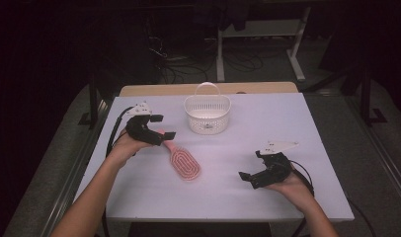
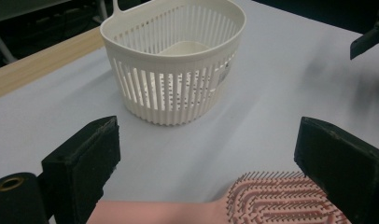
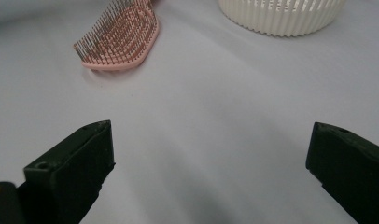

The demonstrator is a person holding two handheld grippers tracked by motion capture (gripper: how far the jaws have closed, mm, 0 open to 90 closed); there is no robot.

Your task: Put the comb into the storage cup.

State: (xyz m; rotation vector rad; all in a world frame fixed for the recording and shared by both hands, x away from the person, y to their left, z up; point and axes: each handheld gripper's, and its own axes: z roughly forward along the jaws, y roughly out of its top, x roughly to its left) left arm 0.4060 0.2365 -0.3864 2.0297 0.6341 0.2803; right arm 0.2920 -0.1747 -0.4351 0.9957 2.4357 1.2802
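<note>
1. Hairbrush (image 1: 184,163), pink, lies bristles up on the white table (image 1: 287,197), left of the middle and nearer than the basket (image 1: 207,114).
2. Its long axis runs diagonally: the oval head sits near and to the right, and the handle points far and left, toward the left gripper (image 1: 161,127).
3. No brand or writing can be read on the brush. A small label shows through the slats of the basket in the left gripper view, too small to read.
4. The left gripper hovers at the handle end with its jaws apart; the handle lies between them in the left gripper view, and no pad presses on it.
5. The right gripper (image 1: 251,169) rests near the right, well apart from the brush, jaws spread wide over bare table.
6. The white slatted basket stands upright at the far middle, apart from the brush.
</note>
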